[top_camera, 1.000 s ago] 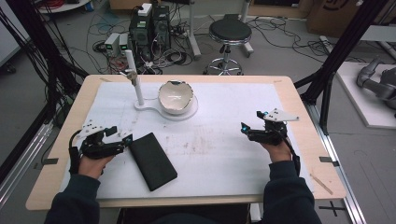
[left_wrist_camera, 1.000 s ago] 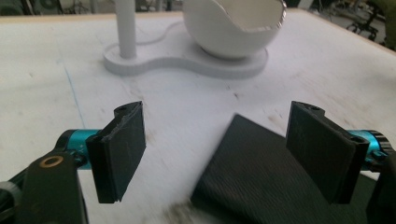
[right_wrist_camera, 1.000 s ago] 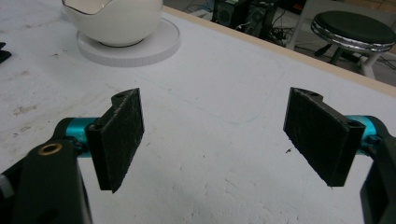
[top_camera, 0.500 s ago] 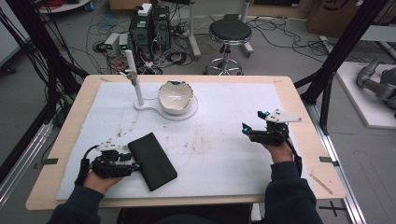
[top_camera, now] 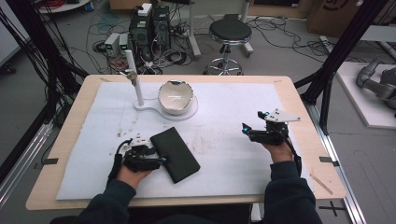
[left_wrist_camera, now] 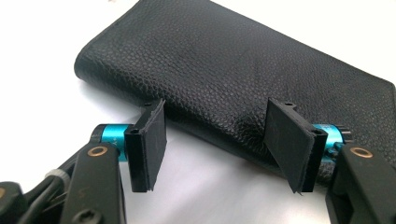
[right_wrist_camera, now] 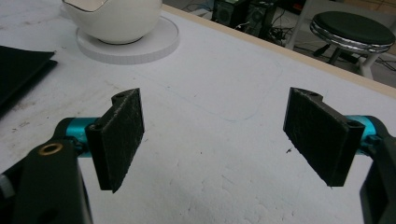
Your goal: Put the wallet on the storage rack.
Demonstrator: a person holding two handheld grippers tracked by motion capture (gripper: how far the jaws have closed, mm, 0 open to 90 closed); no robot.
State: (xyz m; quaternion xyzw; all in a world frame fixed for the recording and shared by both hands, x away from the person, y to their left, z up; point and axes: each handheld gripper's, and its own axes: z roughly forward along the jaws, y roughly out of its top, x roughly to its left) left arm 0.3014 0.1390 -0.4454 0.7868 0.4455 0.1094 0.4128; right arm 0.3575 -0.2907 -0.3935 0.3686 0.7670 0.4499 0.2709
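Note:
A black grained wallet [top_camera: 180, 151] [left_wrist_camera: 243, 60] lies flat on the white mat [top_camera: 233, 102], near the front left. My left gripper [top_camera: 161, 159] [left_wrist_camera: 215, 135] lies low at the wallet's left long edge. Its jaws are narrowed on that edge, and the leather wrinkles against the right pad [left_wrist_camera: 285, 140]. Bare mat shows in the gap nearer the camera. My right gripper [top_camera: 245, 130] [right_wrist_camera: 212, 126] hovers over the mat at the right, open, with nothing between its pads.
A white bowl [top_camera: 175, 96] [right_wrist_camera: 112, 18] sits on a white round base [top_camera: 191, 112], with an upright white post [top_camera: 133, 79] behind the wallet. A stool [top_camera: 229, 32] and computer boxes stand on the floor beyond the table's far edge.
My left hand has moved right and nearer the front, onto the wallet's edge. The wallet has shifted right and turned a little. The right hand has stayed put.

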